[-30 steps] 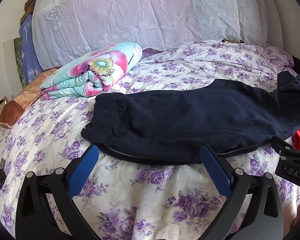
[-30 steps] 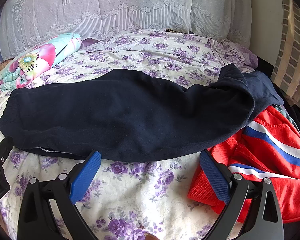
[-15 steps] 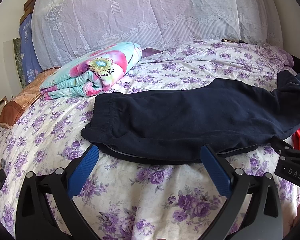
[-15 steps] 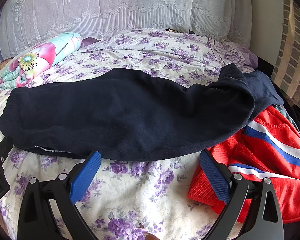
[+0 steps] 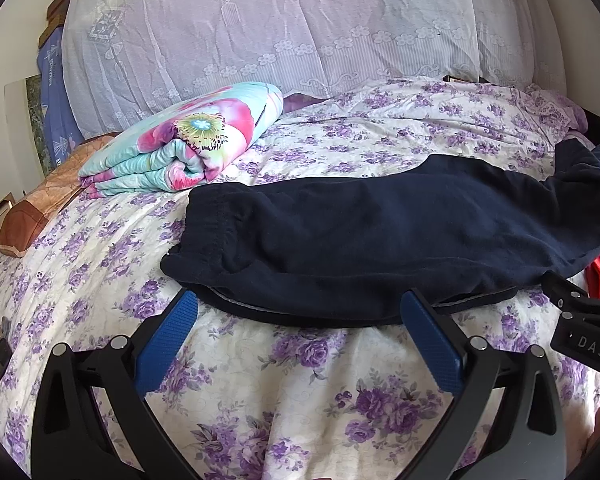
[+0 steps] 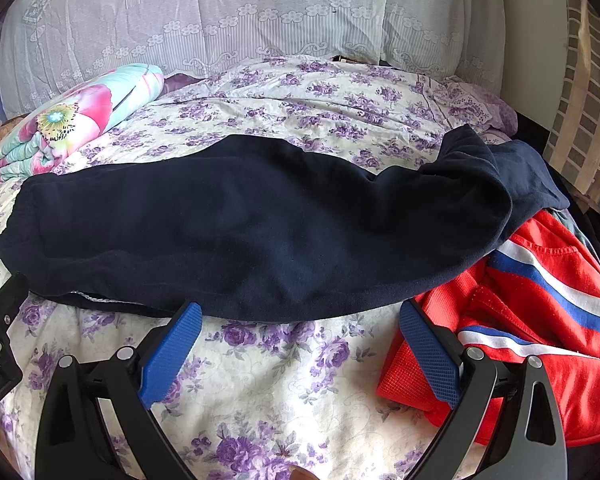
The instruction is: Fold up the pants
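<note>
Dark blue pants (image 5: 380,240) lie flat across my bed (image 5: 300,380), long ways from left to right. In the left view the waist end sits on the left, close to a rolled blanket (image 5: 188,144) with big pink and green flowers. The leg end goes off to the right and lies partly on top of a red jacket (image 6: 540,320) with white and blue stripes.

My left tool (image 5: 299,330) is spread wide and holds nothing. Its blue pads (image 5: 166,346) hang just in front of the near edge of the pants, by the waist part. I cannot tell if the tips touch the cloth.

My right tool (image 6: 300,336) is spread wide too, with nothing in it. One blue pad is just at the near edge of the pants, and the other is over the edge of the red jacket.

My bed has a white sheet with purple flowers. A lacy white curtain (image 6: 220,12) hangs behind the bed. A brown pillow (image 5: 32,216) sits at the far left, next to the blanket.
</note>
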Available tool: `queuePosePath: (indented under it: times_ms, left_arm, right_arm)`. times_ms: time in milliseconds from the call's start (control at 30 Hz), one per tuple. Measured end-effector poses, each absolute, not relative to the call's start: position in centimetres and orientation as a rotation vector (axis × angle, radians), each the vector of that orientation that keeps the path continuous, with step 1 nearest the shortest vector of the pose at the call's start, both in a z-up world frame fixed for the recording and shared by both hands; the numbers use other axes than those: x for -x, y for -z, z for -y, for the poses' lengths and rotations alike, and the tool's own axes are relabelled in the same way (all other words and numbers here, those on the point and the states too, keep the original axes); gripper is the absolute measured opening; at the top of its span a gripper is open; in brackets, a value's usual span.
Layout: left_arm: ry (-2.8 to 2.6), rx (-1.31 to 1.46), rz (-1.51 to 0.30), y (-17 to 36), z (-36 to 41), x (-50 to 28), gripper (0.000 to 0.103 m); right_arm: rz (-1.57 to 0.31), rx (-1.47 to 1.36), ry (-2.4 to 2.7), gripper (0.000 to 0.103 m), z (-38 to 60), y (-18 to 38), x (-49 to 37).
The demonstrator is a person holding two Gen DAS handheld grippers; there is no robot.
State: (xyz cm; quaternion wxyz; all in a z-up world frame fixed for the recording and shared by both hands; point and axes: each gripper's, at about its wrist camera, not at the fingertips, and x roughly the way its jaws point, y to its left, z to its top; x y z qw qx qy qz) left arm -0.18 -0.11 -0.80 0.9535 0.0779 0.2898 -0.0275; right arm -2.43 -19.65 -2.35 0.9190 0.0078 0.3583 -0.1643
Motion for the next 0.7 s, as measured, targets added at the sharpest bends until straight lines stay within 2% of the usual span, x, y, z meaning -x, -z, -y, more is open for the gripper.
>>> queuePosePath:
  times_ms: [700]
  left_arm:
    - [0.055,-0.159,-0.589,0.69,0.04,0.09,0.099]
  right_arm:
    - [-0.740,-0.017,0.337,0.100,19.68,2.19,2.30]
